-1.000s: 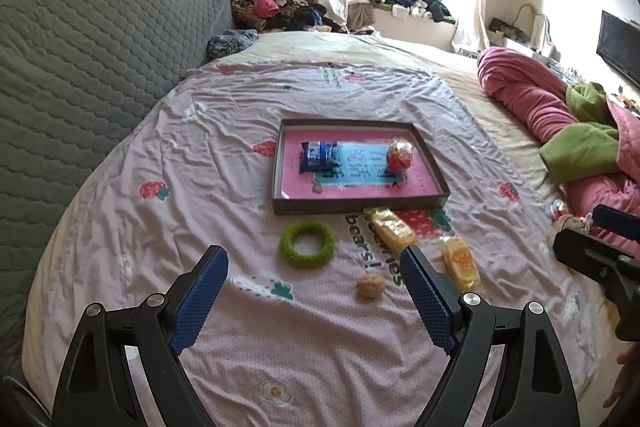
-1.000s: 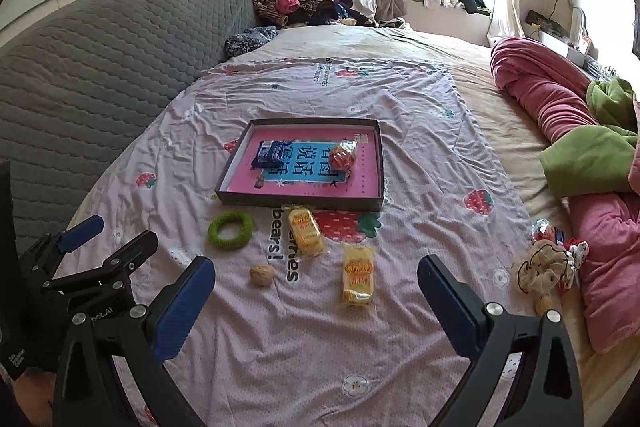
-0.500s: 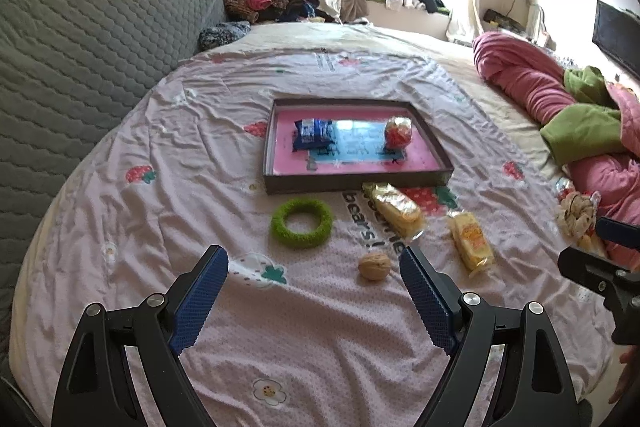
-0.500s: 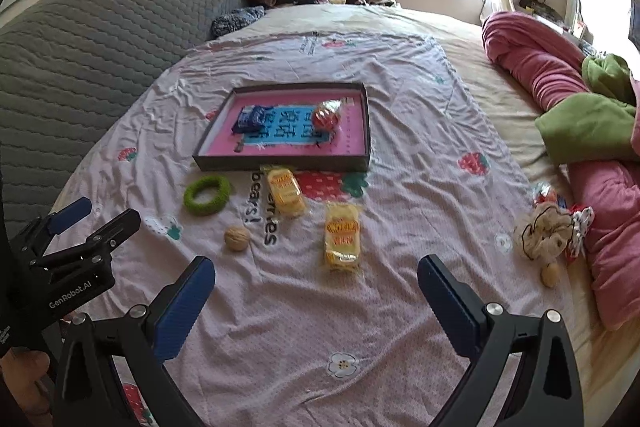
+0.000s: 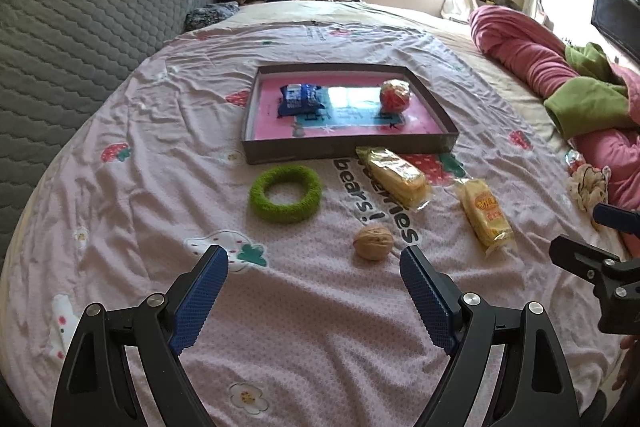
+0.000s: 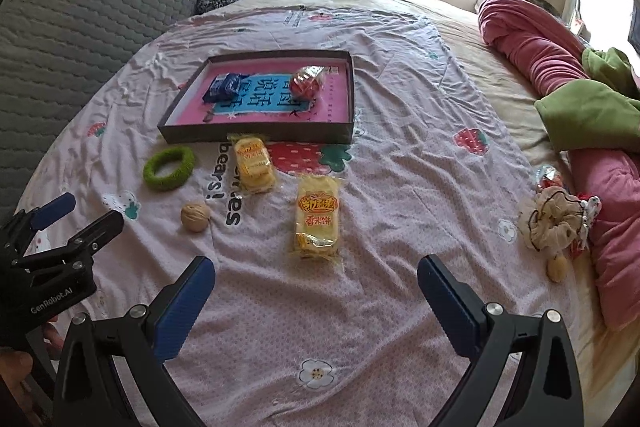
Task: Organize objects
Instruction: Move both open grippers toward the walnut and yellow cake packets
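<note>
While both claws, left claw [image 5: 314, 291] and right claw [image 6: 316, 301], are hanging spread and empty, two snacks are sitting inside the tray [image 5: 348, 147]; ring [image 5: 285, 193], walnut [image 5: 373, 242] and two yellow packets are waiting just before it

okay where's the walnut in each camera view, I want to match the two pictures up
Left wrist view: the walnut lies low and right of centre, just above the near tip of the right finger of the left gripper.
Right wrist view: the walnut lies left of centre, below the green ring.
Shared landmark: the printed word "bears!" beside it.
</note>
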